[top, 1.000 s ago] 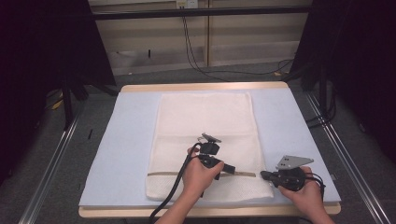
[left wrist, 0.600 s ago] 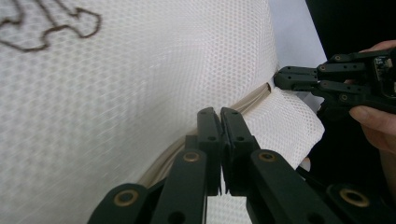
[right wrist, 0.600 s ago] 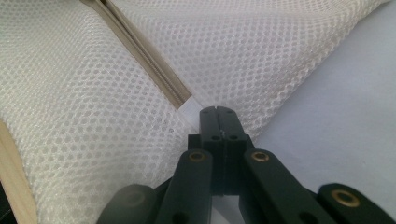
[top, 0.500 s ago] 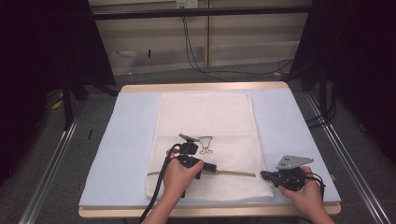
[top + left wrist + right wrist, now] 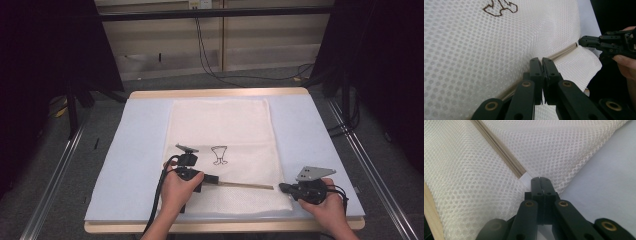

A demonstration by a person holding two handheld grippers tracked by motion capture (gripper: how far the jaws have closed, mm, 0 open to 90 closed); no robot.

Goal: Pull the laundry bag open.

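A white mesh bag (image 5: 220,130) with a small brown drawing (image 5: 219,155) lies flat on a pale blue mat (image 5: 140,145). A tan zipper (image 5: 245,185) runs across the bag's near end. My left gripper (image 5: 214,179) lies on the bag at the zipper's left part. Its jaws are shut right on the zipper line (image 5: 564,51), and what they pinch is hidden between them. My right gripper (image 5: 282,188) rests at the bag's near right corner. It is shut on the white tab (image 5: 525,178) at the zipper's end (image 5: 499,152). The right gripper (image 5: 581,41) also shows in the left gripper view.
The mat covers a wooden table (image 5: 220,93) whose near edge runs just below both hands. Bare mat (image 5: 611,182) lies right of the bag. Black frame posts, metal rails and cables surround the table on the grey floor.
My left gripper has slid to the left along the zipper, away from the right one, baring a longer stretch of zipper between them. The right gripper has stayed put.
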